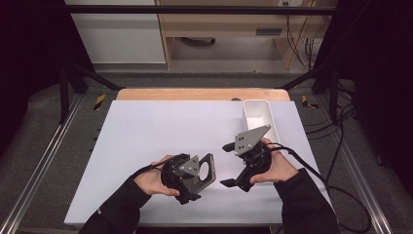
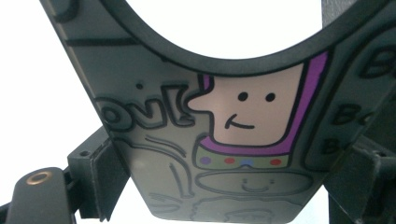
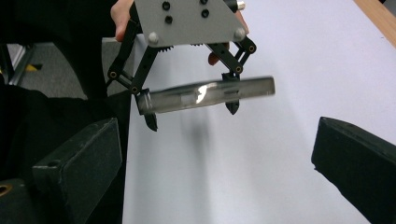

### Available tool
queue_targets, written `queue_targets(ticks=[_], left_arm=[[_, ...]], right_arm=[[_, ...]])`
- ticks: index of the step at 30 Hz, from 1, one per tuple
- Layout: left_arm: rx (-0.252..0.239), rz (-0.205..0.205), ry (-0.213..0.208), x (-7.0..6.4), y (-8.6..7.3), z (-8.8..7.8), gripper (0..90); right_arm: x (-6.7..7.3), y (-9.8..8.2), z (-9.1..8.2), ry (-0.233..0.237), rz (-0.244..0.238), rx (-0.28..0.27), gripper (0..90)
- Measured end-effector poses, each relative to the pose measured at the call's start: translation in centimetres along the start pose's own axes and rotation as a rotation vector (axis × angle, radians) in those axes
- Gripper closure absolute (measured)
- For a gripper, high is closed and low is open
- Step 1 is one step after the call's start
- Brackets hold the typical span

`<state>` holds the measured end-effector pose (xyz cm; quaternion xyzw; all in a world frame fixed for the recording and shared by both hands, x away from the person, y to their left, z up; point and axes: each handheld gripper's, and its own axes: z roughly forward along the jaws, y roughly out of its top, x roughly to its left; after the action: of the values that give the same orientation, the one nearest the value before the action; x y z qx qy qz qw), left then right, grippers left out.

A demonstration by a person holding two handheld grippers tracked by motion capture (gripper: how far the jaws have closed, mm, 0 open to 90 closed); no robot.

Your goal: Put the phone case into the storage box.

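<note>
I hold a gripper in each hand over the white table top (image 1: 146, 141).

My left gripper (image 1: 195, 187) is clamped on a flat grey board (image 1: 203, 171) with a big round hole at its top end. In the high view the board stands up on its edge, a bit tilted, just above the table near my side. In the left gripper view the board (image 2: 154, 154) is very close. It has a drawing on it: a pink square face with two dot eyes and a small smile, a purple line around it, and little coloured dots under it. Raised letters and lines are on the grey part too. The two black jaws press on the board, one at each side, near its bottom edge.

In the right gripper view I see the board (image 3: 205, 94) from its thin edge, like a shiny grey bar, between the fingers of my left gripper (image 3: 191, 116).

My right gripper (image 1: 229, 165) is spread wide, with nothing in it. It is just beside the board, on its right, and it does not touch it.

A white tray (image 1: 270, 122) lies farther back on the right side of the table, behind my right hand (image 1: 277, 168).
</note>
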<state>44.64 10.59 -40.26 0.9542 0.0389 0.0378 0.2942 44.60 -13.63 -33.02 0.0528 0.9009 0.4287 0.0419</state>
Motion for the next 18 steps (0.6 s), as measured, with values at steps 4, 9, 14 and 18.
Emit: queue_targets(ticks=[4, 9, 14, 18], left_arm=[[-0.040, -0.012, -0.001, 0.0, -0.5, -0.3, 11.4], [-0.086, -0.019, 0.001, 0.0, -0.9, -0.5, 11.4], [-0.126, -0.024, 0.004, -0.1, -1.1, -0.6, 11.4], [-0.167, -0.028, 0.003, -0.1, -1.2, -0.5, 11.4]], right_arm=[[0.1, -0.9, -0.2, -0.004, 0.018, -0.039, 2.0], [0.4, -2.1, -0.1, -0.009, 0.044, -0.088, 2.1], [0.6, -3.2, 0.3, -0.008, 0.070, -0.132, 2.1], [0.6, -3.9, 0.6, 0.003, 0.096, -0.167, 1.9]])
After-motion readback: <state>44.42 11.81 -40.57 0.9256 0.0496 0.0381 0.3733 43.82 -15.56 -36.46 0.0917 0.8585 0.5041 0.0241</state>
